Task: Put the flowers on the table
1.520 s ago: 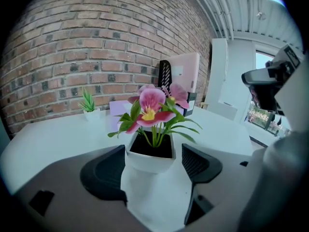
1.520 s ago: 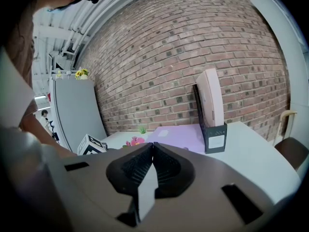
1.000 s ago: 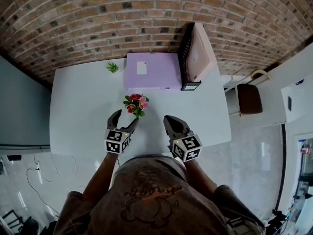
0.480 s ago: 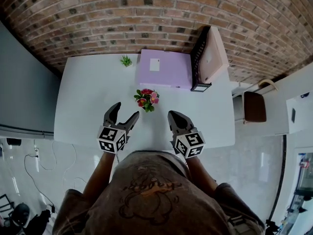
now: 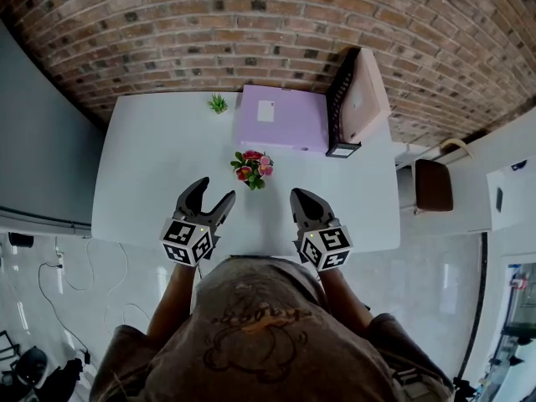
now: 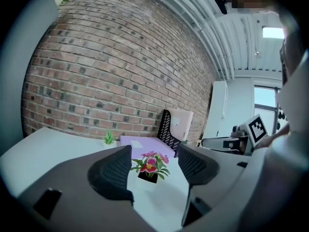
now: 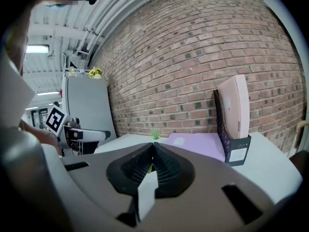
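Note:
A small pot of pink and red flowers (image 5: pixel 253 167) stands upright on the white table (image 5: pixel 142 157), in front of the purple box. My left gripper (image 5: pixel 213 193) hovers near the table's front edge, short of the flowers and to their left. It is open, and its jaws have just been closing a little with nothing between them. In the left gripper view the flowers (image 6: pixel 150 163) show beyond the two pads (image 6: pixel 115 170), apart from them. My right gripper (image 5: pixel 300 198) is shut and empty, to the right of the flowers; its pads (image 7: pixel 164 166) meet.
A flat purple box (image 5: pixel 280 117) lies at the back of the table, with a black and pink file holder (image 5: pixel 356 99) at its right. A tiny green plant (image 5: pixel 218 103) sits at the back left. A brick wall runs behind. A brown chair (image 5: pixel 433 182) stands off the right end.
My left gripper has drawn back from the flowers toward the person and risen, leaving the pot standing free. The right gripper has stayed where it was.

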